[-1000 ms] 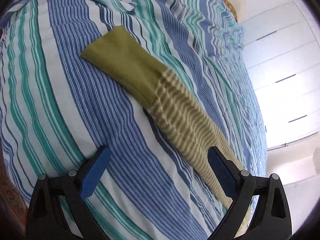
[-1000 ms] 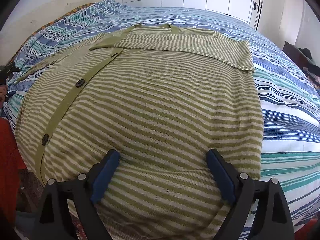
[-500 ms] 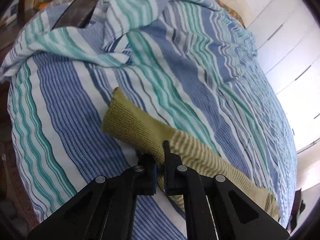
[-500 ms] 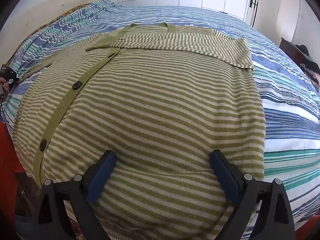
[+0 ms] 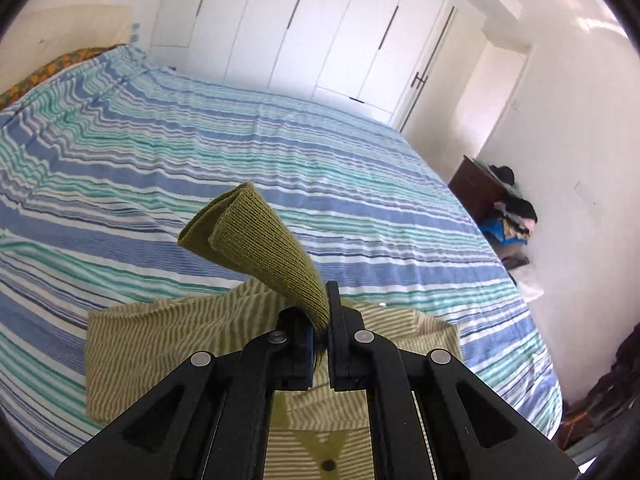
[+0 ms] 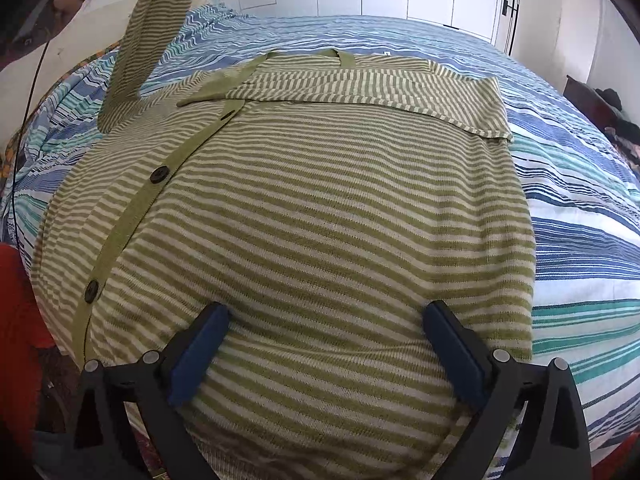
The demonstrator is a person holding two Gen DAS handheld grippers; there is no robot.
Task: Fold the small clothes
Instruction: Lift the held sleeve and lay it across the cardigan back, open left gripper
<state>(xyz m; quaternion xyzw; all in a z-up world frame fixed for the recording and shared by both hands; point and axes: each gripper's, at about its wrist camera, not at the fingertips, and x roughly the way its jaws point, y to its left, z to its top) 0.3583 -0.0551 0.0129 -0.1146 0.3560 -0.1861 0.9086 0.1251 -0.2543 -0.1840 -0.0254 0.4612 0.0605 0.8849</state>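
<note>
The left gripper (image 5: 320, 320) has its jaws clamped on the solid olive ribbed cuff (image 5: 260, 240) of the green-and-cream striped knit cardigan (image 6: 304, 216), the cuff standing up and forward out of the jaws. The striped sleeve (image 6: 152, 28) hangs lifted off the bed (a hand shows at its top edge). The cardigan's body lies flat on the blue, teal and white striped bedsheet (image 6: 580, 184). The right gripper (image 6: 324, 348) has its jaws wide apart and opening, the hem area lying between and below them, unpinched.
</note>
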